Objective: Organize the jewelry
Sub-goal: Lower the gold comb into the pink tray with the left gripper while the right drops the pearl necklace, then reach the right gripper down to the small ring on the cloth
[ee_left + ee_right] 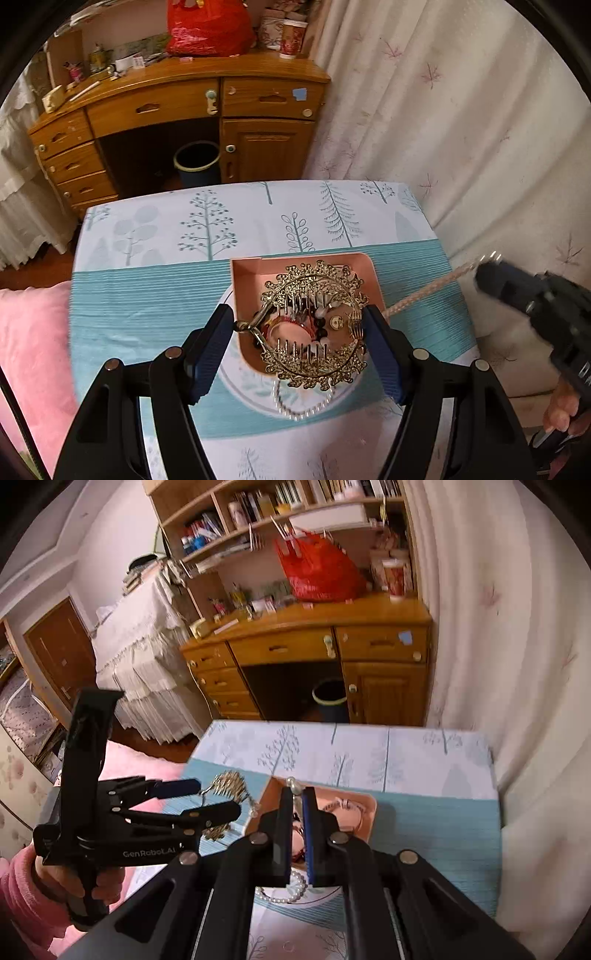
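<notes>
My left gripper grips a gold tiara above the pink jewelry box. My right gripper is clamped on a pearl necklace. Next, I judge: lower both into the box.

A table under a tree-print cloth carries a pink tray and a pearl strand.

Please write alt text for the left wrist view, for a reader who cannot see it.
The left gripper holds a round gold tiara between its jaws, above a pink tray of jewelry on a tree-patterned tablecloth. The right gripper lifts a pearl strand at right.
</notes>
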{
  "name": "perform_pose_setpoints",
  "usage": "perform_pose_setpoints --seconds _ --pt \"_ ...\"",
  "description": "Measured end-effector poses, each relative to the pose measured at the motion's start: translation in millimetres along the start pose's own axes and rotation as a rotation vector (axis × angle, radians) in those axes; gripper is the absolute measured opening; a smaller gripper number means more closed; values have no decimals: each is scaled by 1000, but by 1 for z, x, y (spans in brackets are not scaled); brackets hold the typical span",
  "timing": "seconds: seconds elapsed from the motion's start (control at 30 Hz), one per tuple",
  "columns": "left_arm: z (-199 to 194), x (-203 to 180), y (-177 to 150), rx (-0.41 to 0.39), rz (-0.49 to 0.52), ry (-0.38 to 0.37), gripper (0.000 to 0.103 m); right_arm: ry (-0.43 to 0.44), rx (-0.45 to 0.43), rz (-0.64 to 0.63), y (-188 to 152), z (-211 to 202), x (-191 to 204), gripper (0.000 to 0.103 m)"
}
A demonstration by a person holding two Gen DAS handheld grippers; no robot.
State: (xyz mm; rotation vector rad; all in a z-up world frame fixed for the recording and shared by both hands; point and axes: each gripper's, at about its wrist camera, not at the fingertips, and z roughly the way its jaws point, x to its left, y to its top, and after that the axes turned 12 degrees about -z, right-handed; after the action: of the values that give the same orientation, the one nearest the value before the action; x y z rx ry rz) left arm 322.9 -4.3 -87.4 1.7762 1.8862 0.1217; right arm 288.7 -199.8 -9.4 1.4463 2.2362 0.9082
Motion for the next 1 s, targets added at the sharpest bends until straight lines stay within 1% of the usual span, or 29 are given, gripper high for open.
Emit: perform_pose_setpoints --seconds 0.1,0.17,0.2,0.23,0.27,0.3,0.33,0.37,0.4,0.47,0.5,0.53,0.57,0.6,0.73,0.8,0.87,0.9,0.97,1.0 --pt "24 8 -6 -3 -10 -1 69 -5 26 -10 -20 25 1 5" --pt "42 14 -9 14 -22 -8 72 5 33 14 -32 38 -1 5" --pt "50 17 -10 34 -28 0 79 11 34 36 -39 45 -4 6" --pt "55 20 -11 47 -30 13 84 16 52 62 -46 53 -6 6" --pt "59 21 -12 54 -31 26 86 11 92 83 -52 61 -9 11" --pt "60 23 -12 52 -31 32 87 3 126 92 -56 66 -10 19" --pt "59 25 -12 48 -35 36 87 -3 143 91 -58 69 -10 22" --pt "57 26 -12 45 -41 39 87 -15 156 78 -60 70 -9 29" --pt "55 29 -12 40 -48 41 87 -23 157 67 -61 70 -9 34" --pt "50 34 -11 31 -67 40 90 -34 157 43 -62 67 -6 38" --pt "48 37 -11 27 -74 38 91 -38 161 31 -62 65 -5 45" --pt "46 40 -12 21 -81 37 91 -40 164 23 -63 64 -3 49" --pt "44 42 -14 21 -83 38 91 -45 168 11 -64 63 -1 57" --pt "43 45 -15 22 -86 42 91 -49 172 -4 -67 62 2 61" --pt "38 52 -32 15 -72 66 91 -69 229 -75 -87 63 18 61" --pt "37 53 -44 29 -51 75 91 -97 251 -138 -105 65 30 61" --pt "39 52 -55 56 -28 79 92 -136 254 -214 -122 64 43 61" --pt "41 50 -62 69 -14 78 91 -151 253 -278 -134 63 54 61" --pt "43 48 -75 89 6 69 91 -152 239 -340 -150 60 67 61" --pt "45 48 -81 99 11 67 91 -135 235 -360 -161 59 74 61"
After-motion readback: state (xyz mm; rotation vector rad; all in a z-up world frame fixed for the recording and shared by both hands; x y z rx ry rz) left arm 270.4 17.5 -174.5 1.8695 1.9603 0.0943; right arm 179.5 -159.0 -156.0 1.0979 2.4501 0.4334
